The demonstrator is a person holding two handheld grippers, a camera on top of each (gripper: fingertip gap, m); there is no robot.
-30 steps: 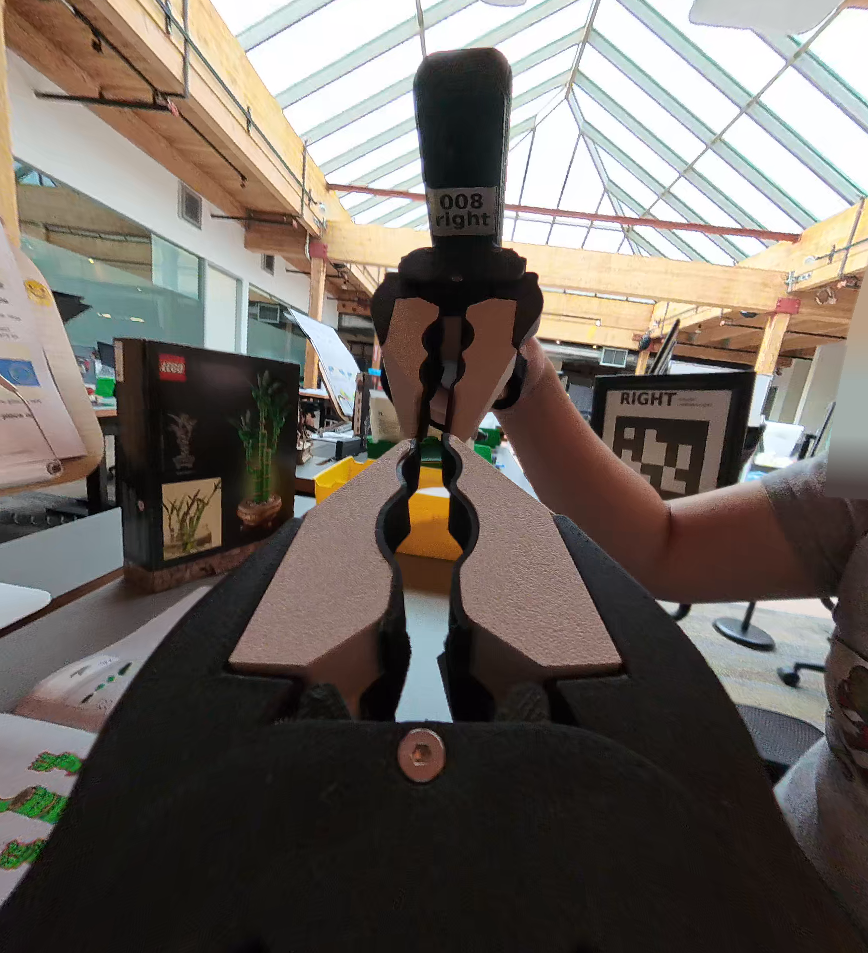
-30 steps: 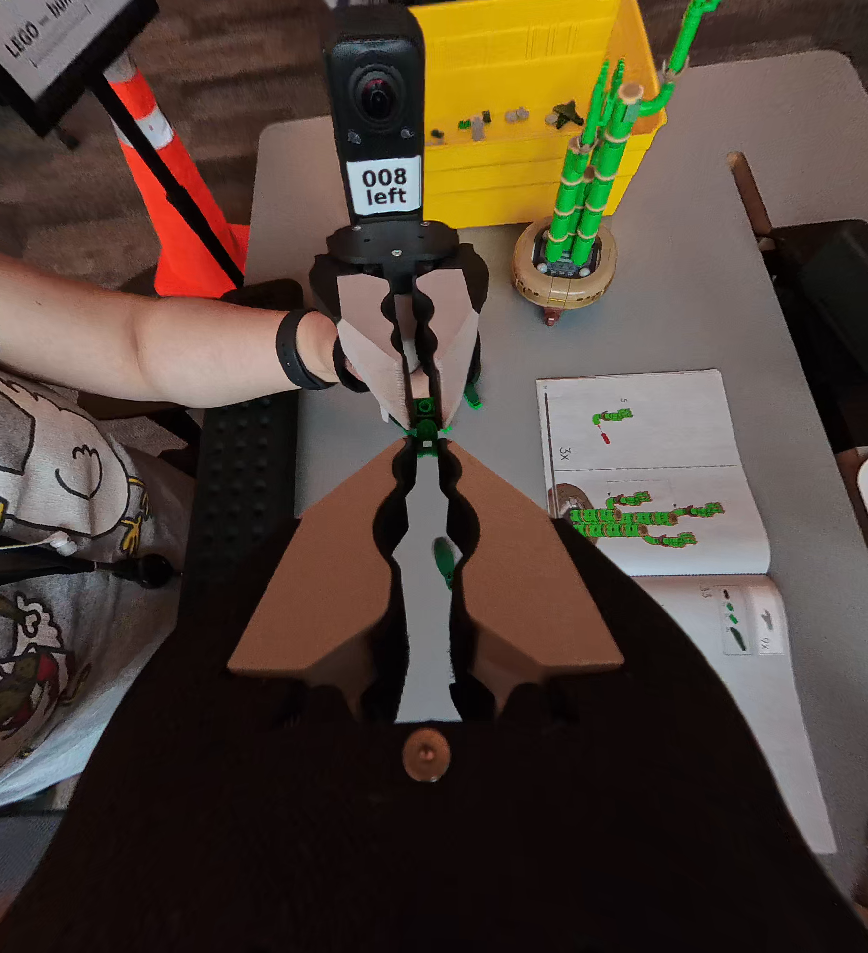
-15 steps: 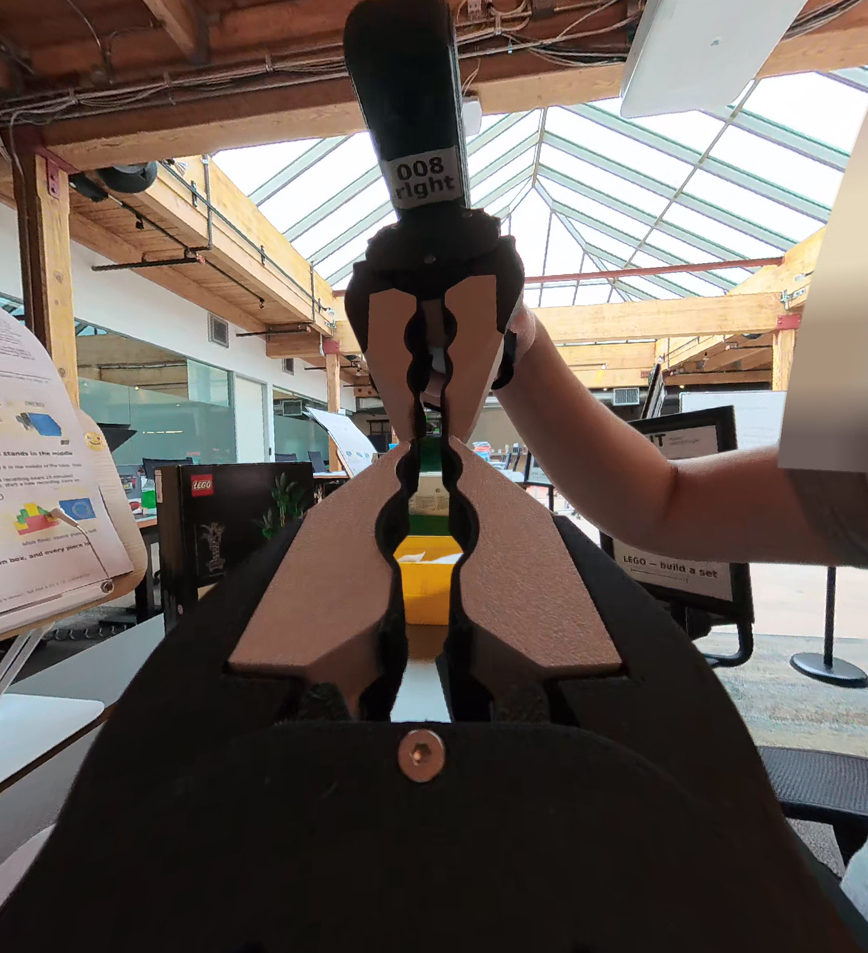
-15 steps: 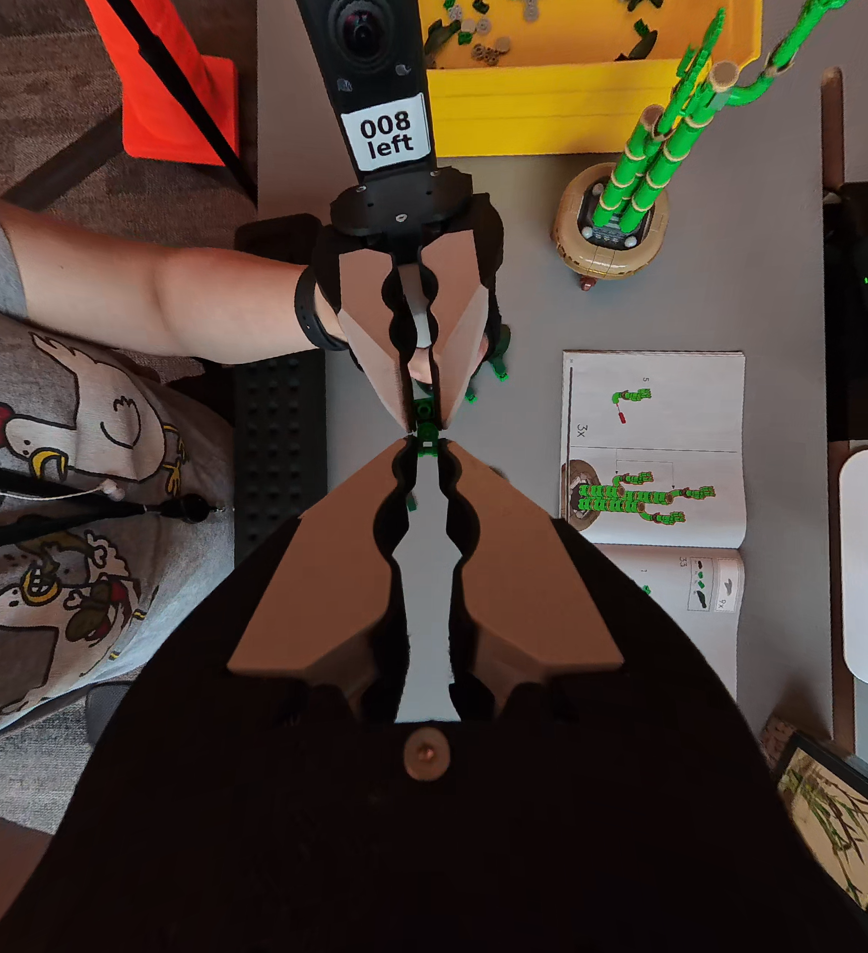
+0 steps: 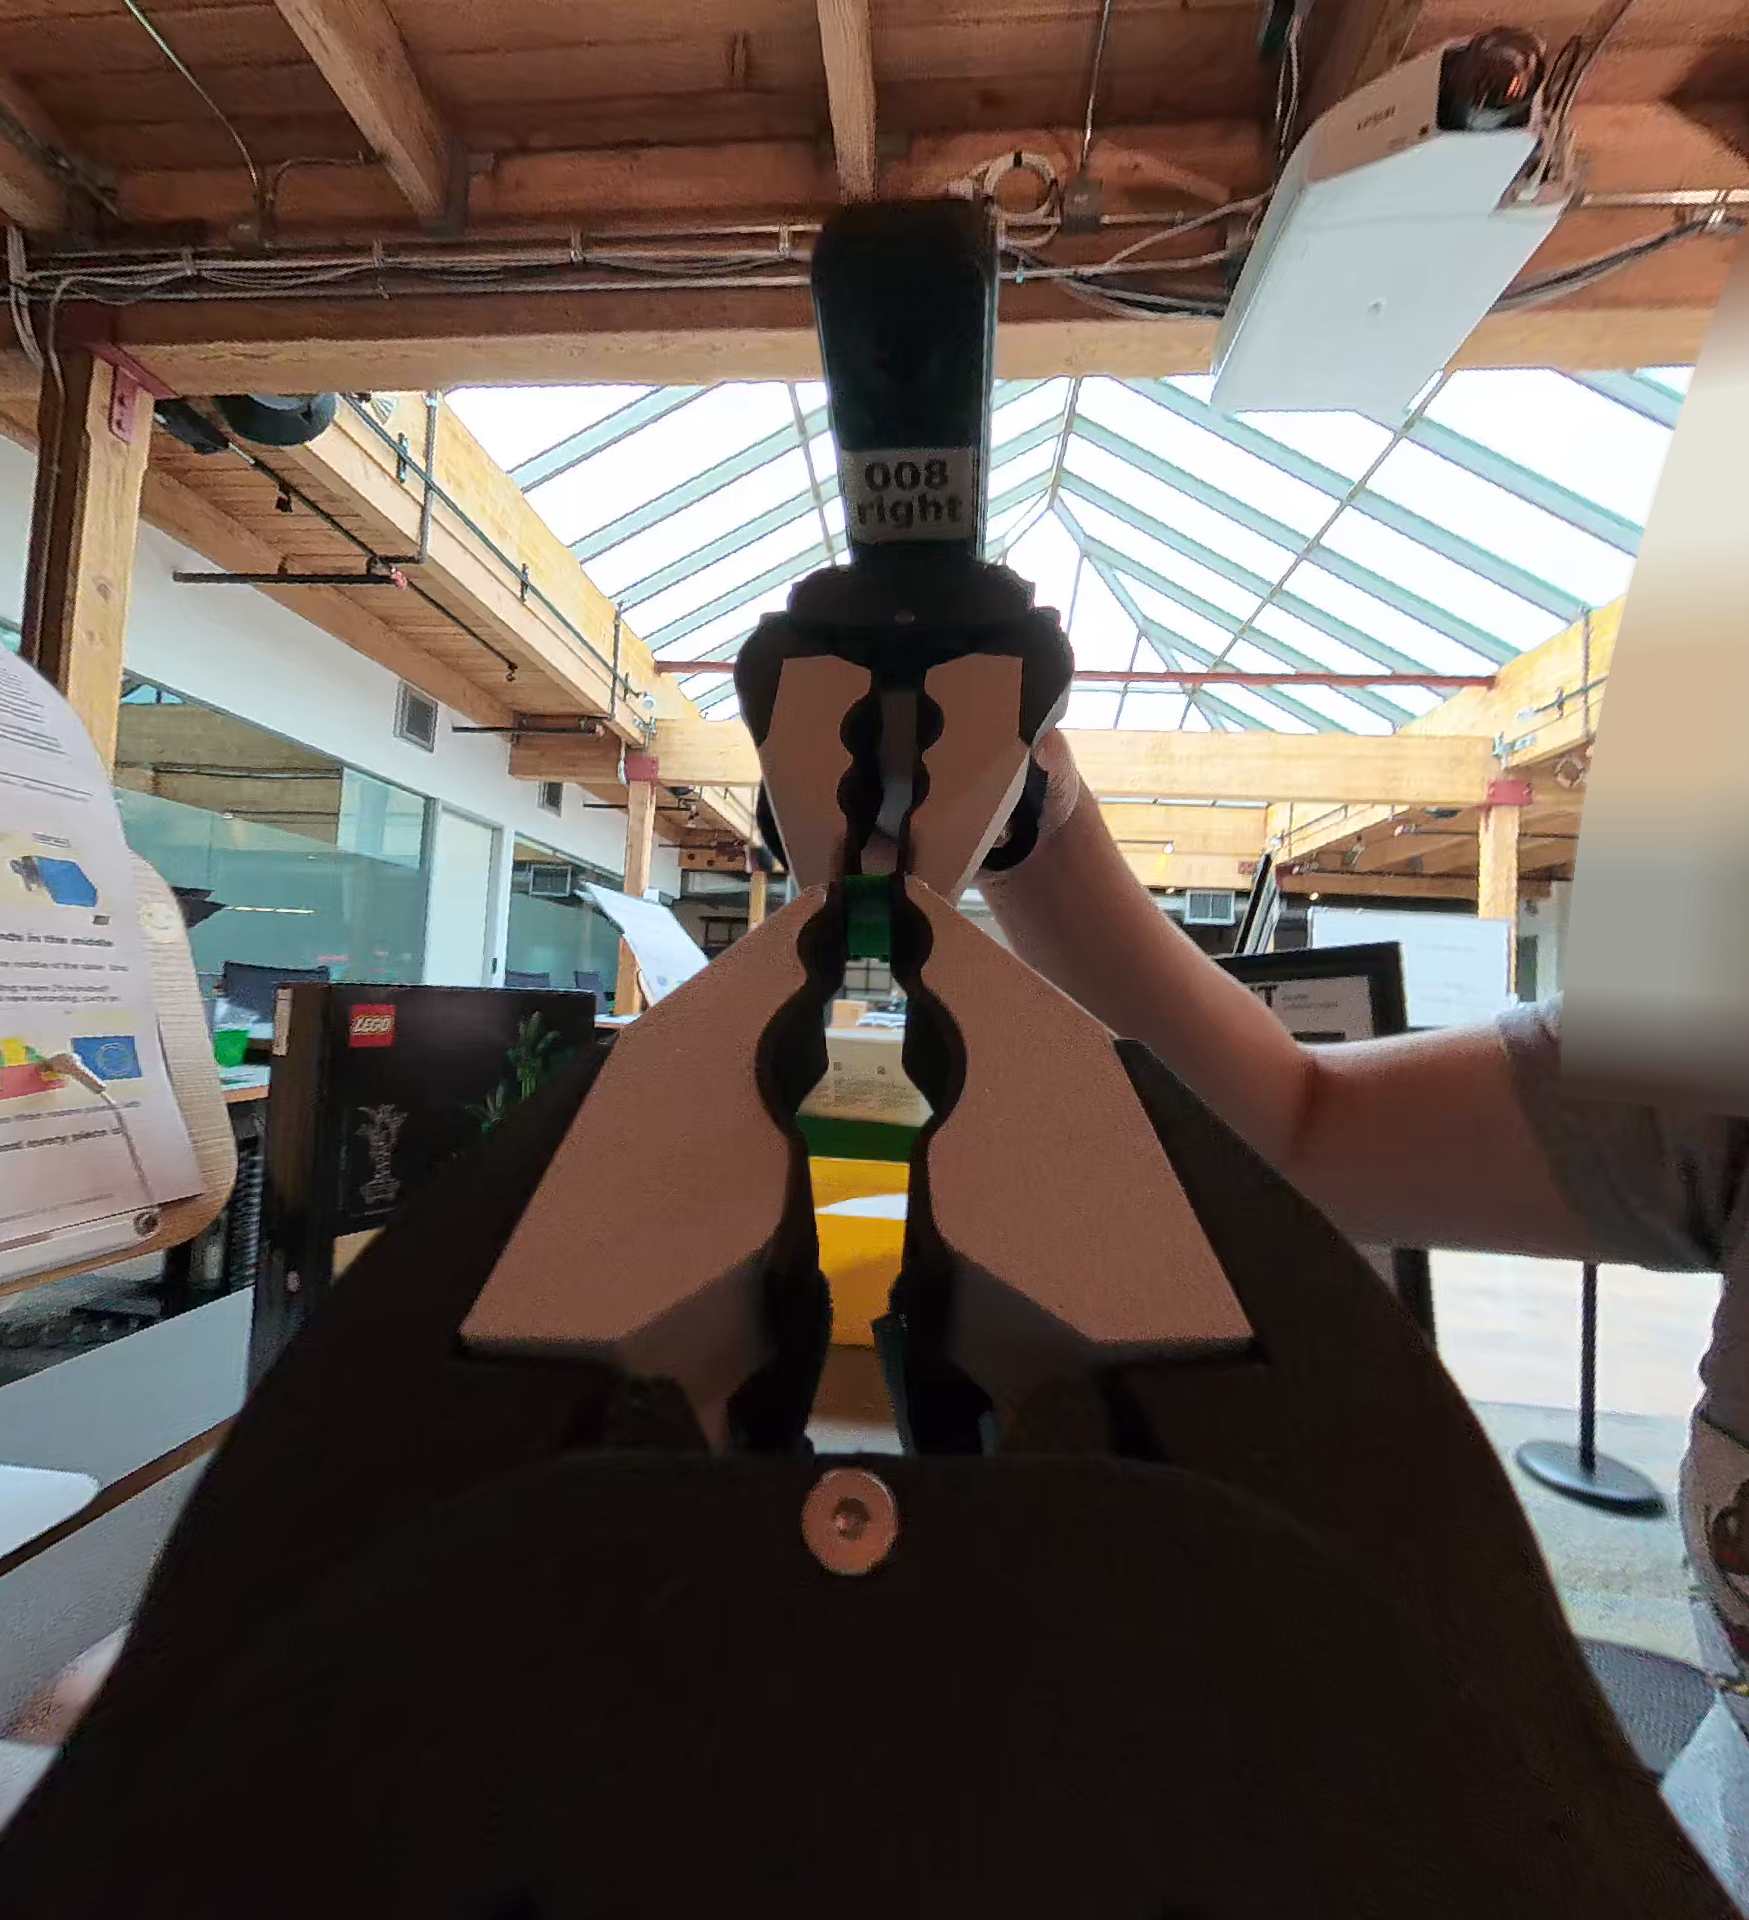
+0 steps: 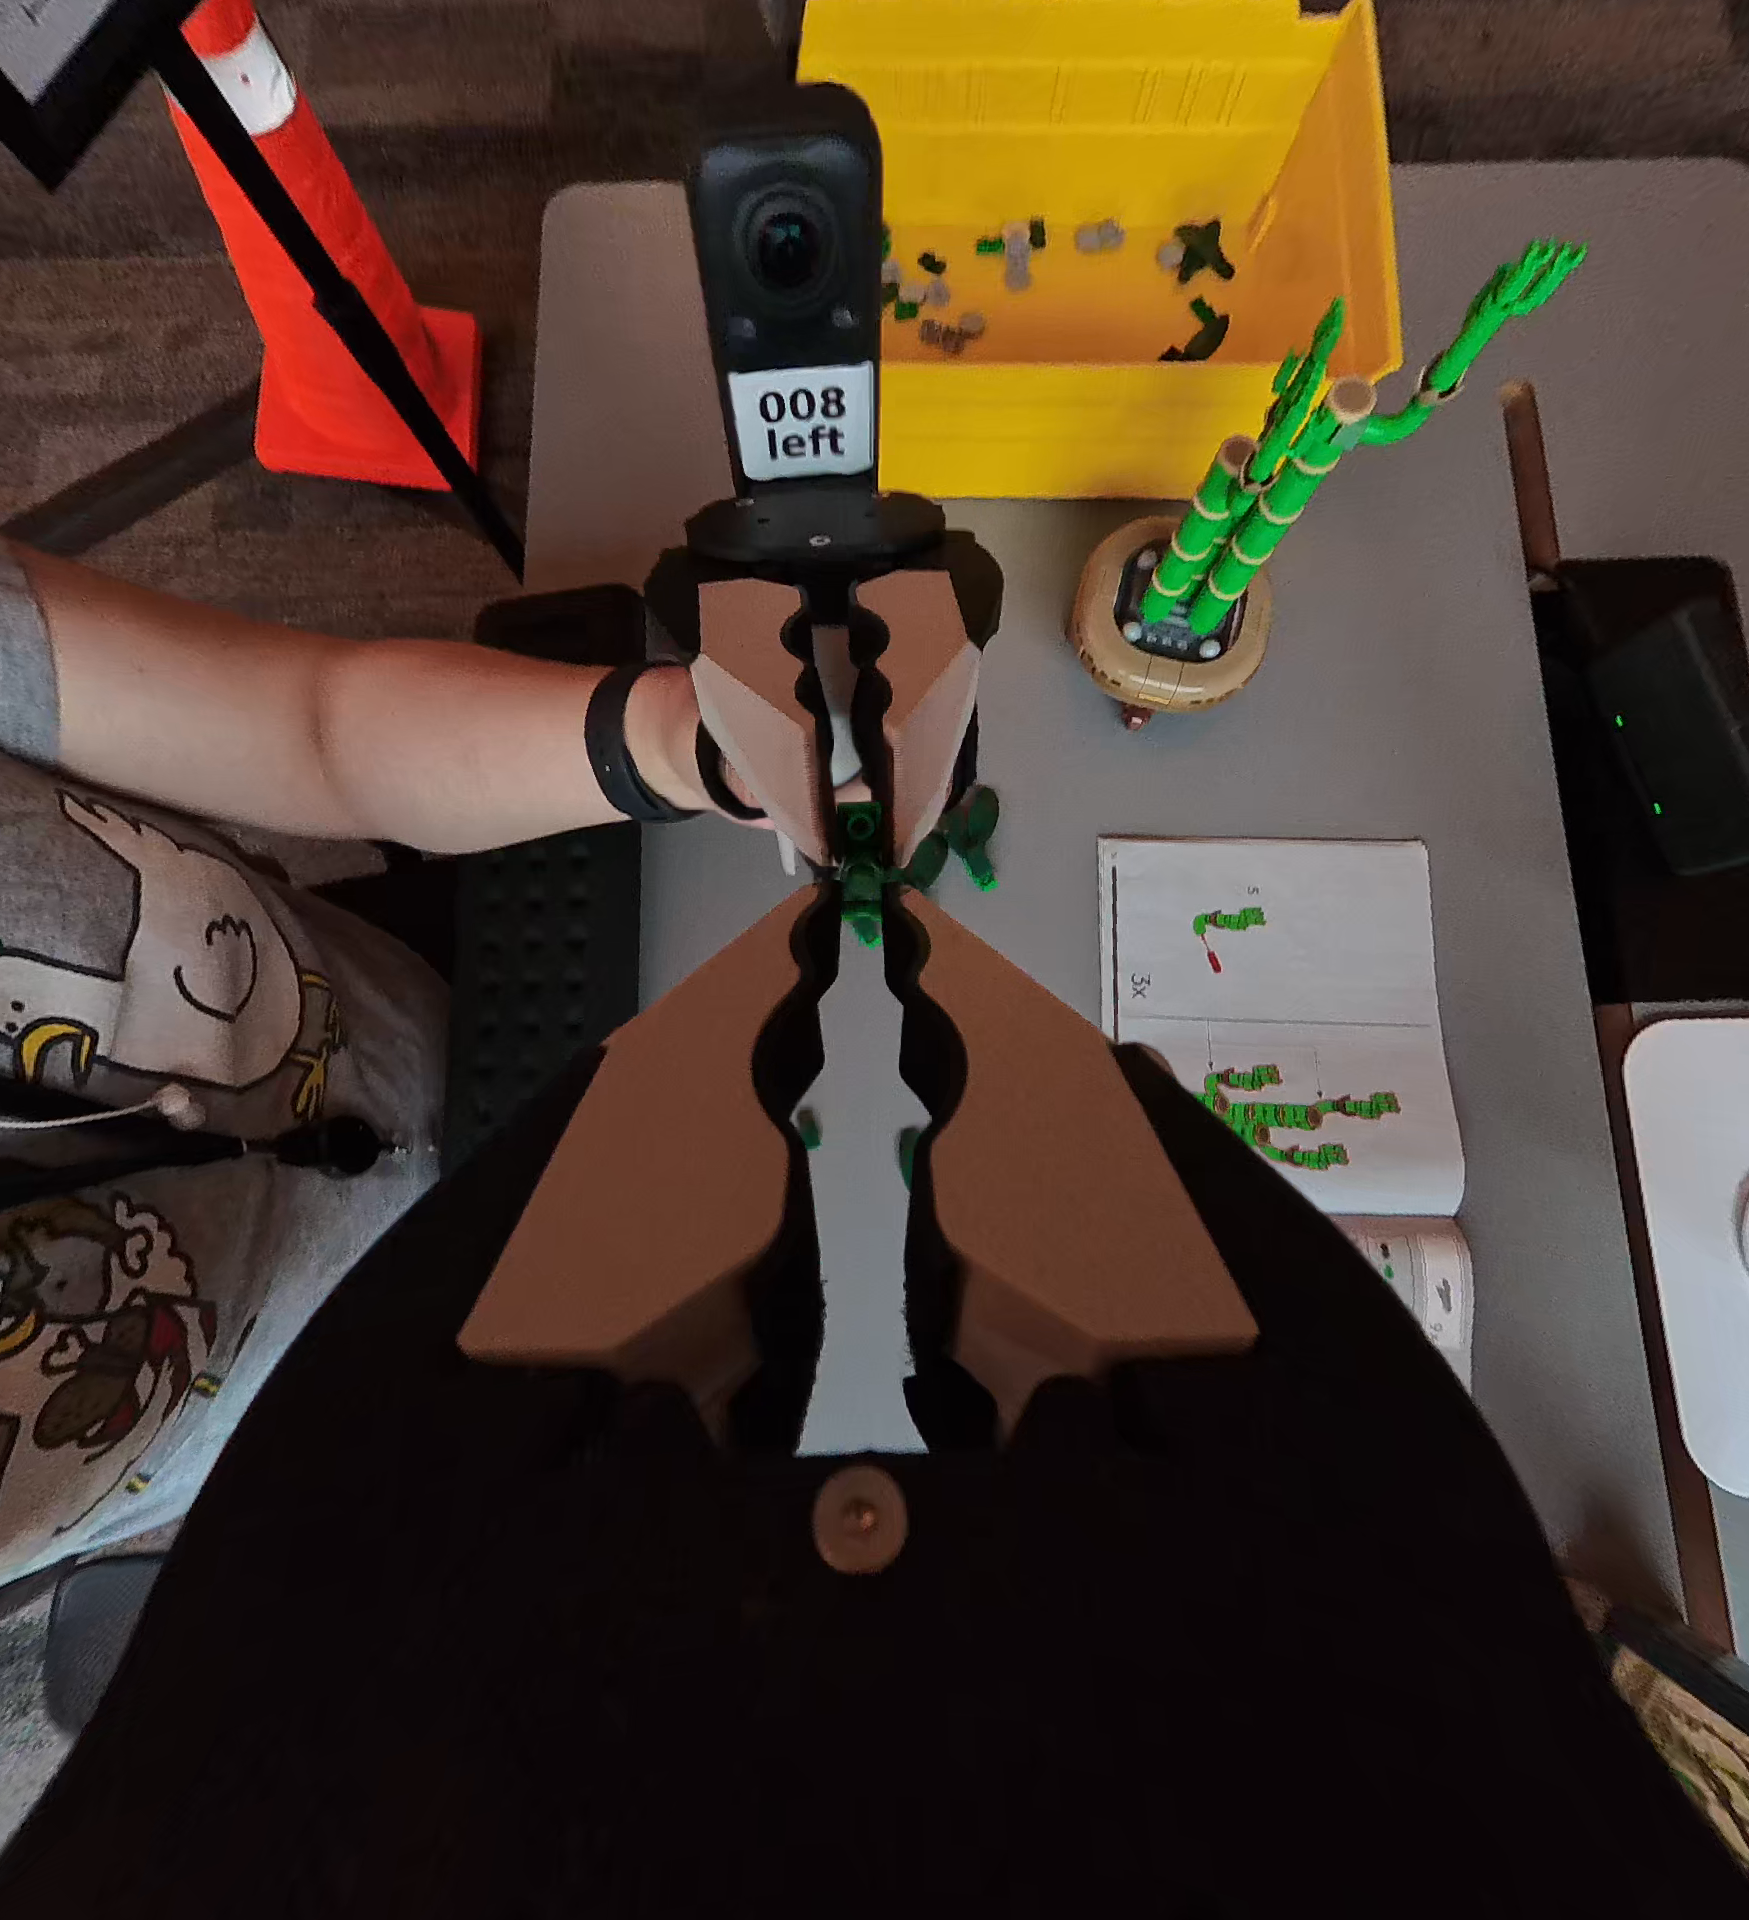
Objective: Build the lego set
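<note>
I had both grippers, left gripper (image 5: pixel 868 940) and right gripper (image 6: pixel 857 902), clamped tip-to-tip on one green piece (image 6: pixel 859 868), nearer the booklet (image 6: pixel 1275 1023).

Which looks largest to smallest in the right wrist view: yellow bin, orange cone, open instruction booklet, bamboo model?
1. yellow bin
2. Orange cone and open instruction booklet: look alike, unranked; the frame edge cuts the cone.
3. bamboo model

Green lego piece (image 5: pixel 868 928), yellow bin (image 6: pixel 1109 436)
</note>
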